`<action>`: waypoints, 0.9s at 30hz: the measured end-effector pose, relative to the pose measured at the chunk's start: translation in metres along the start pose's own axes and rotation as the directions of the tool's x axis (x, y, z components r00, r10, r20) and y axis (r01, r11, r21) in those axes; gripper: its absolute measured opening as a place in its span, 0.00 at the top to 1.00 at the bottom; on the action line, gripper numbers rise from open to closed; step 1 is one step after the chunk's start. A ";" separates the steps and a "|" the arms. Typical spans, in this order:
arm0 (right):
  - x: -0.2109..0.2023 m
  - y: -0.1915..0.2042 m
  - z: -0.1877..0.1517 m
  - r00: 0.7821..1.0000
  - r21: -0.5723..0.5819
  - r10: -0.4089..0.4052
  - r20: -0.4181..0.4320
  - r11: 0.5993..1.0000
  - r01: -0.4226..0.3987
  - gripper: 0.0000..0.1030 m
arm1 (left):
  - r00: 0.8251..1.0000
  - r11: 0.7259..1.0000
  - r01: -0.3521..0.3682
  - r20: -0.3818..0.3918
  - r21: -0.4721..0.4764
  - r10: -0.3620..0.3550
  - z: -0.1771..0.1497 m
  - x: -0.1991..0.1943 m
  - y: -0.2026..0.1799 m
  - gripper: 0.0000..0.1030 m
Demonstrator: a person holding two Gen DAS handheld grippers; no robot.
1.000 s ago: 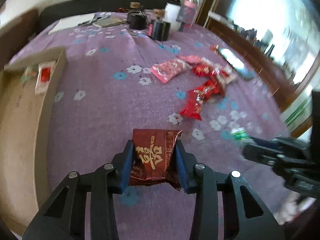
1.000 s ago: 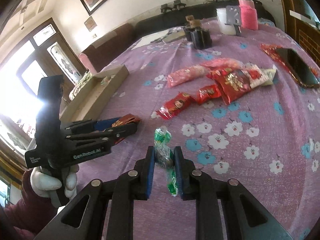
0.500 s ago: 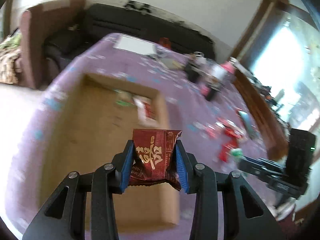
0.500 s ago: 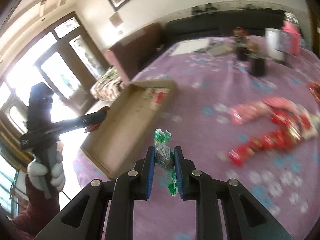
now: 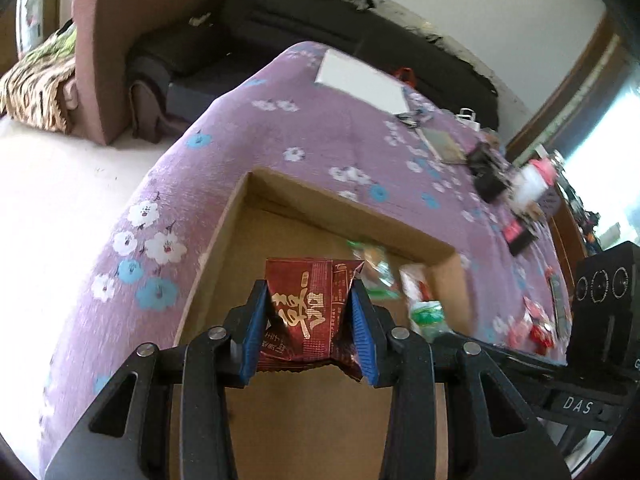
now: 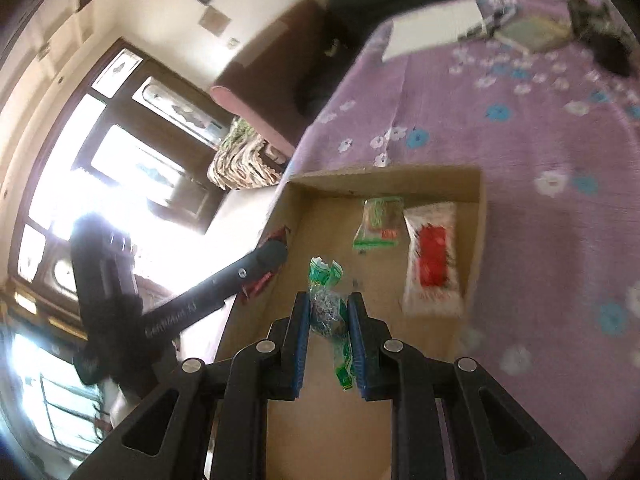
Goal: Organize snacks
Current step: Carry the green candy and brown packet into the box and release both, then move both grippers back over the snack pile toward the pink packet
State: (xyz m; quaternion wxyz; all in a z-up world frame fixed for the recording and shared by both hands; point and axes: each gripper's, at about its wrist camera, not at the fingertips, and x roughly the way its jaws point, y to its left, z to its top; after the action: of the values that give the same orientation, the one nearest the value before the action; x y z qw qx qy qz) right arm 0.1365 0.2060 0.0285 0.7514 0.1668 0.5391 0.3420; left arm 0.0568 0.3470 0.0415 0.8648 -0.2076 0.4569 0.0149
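We hold our left gripper [image 5: 310, 320] clamped on a dark red foil snack packet with gold lettering [image 5: 308, 312], above the shallow brown cardboard box [image 5: 340, 208] on the purple flowered worktop [image 5: 320, 136]. Our right gripper [image 6: 329, 334] is clamped on a small green-and-clear wrapped candy [image 6: 326, 304], over the same box. On the box floor lie a green-edged clear packet [image 6: 378, 218] and, just beside it, a white packet with a red label [image 6: 432, 260]. More red snacks [image 5: 536, 326] lie on the worktop beyond the box.
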 end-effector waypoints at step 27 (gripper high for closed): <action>-0.123 -0.066 -0.024 0.961 0.024 -0.168 0.218 0.986 0.167 0.62 | 0.979 0.989 0.146 0.139 0.039 -0.150 -0.076 -0.114 -0.052 0.30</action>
State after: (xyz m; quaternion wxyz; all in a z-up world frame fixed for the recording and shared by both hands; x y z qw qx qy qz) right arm 0.1138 0.0713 0.0646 0.8320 0.1594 0.4661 0.2551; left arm -0.0578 0.2897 0.1130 0.8966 -0.2269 0.3779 -0.0412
